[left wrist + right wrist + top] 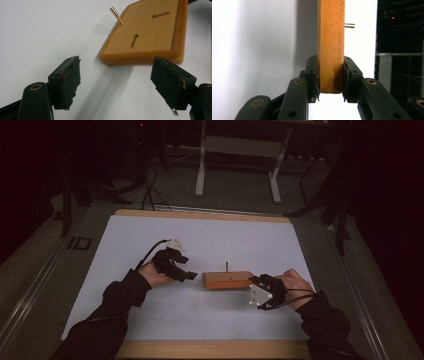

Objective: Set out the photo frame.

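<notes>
Clamping the near end of the wooden block (331,50), the right tool (256,282) has its two pads pressed flat against the block's faces, and its hand (295,287) sits at the desk's right side. In the right gripper view the block's far end runs off the top edge, and a thin metal pin (349,25) juts out sideways beyond it. The left tool (115,82) stands wide with nothing between its pads, just beside the block's other end but not touching. From above, dim light makes both tools hard to read. The block lies mid-desk on the white sheet (210,245). Beyond the desk (200,215), a pale frame (240,150) fades into darkness.
</notes>
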Demonstrator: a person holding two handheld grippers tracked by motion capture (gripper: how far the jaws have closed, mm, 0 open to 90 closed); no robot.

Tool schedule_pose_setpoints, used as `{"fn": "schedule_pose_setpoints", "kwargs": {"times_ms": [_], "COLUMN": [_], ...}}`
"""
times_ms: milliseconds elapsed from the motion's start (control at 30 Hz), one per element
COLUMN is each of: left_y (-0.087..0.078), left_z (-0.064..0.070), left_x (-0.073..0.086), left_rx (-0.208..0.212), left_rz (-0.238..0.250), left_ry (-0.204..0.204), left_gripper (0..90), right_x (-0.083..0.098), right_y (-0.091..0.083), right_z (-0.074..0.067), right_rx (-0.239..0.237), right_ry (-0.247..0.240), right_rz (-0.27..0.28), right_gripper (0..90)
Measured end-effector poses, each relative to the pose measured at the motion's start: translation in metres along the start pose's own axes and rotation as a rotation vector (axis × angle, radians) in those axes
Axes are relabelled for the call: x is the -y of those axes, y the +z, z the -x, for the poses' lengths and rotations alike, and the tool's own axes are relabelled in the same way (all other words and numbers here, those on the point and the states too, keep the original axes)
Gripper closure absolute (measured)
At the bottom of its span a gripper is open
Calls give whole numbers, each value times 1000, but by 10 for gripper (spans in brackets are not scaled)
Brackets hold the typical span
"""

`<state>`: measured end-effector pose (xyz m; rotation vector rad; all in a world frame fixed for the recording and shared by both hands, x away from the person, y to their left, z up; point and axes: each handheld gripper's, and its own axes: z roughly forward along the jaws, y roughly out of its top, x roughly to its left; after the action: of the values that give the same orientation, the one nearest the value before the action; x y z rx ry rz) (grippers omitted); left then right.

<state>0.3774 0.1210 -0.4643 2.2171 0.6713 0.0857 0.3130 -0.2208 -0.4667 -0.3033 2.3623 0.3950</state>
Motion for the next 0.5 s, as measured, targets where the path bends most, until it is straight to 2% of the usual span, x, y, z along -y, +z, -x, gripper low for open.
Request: {"fn": "schedule_pose_setpoints", "kwargs": {"times_ms": [200, 400, 433, 500], "left_y": [-10, -9, -8, -6], "left_z": [6, 11, 13, 18], "left_x": [16, 31, 32, 35], "left_rx": [7, 62, 63, 35], "left_rz": [35, 48, 51, 61], "left_ry": [-14, -14, -10, 12], "left_gripper": [205, 92, 85, 41], "right_x": [-1, 3, 3, 4], "right_y": [2, 5, 5, 7], "right_z": [19, 39, 42, 49], "right_rx": [-74, -148, -160, -178], "right_ry": [45, 74, 82, 95], "right_rz": [4, 14, 15, 15], "right_gripper": [699, 697, 696, 695]}}
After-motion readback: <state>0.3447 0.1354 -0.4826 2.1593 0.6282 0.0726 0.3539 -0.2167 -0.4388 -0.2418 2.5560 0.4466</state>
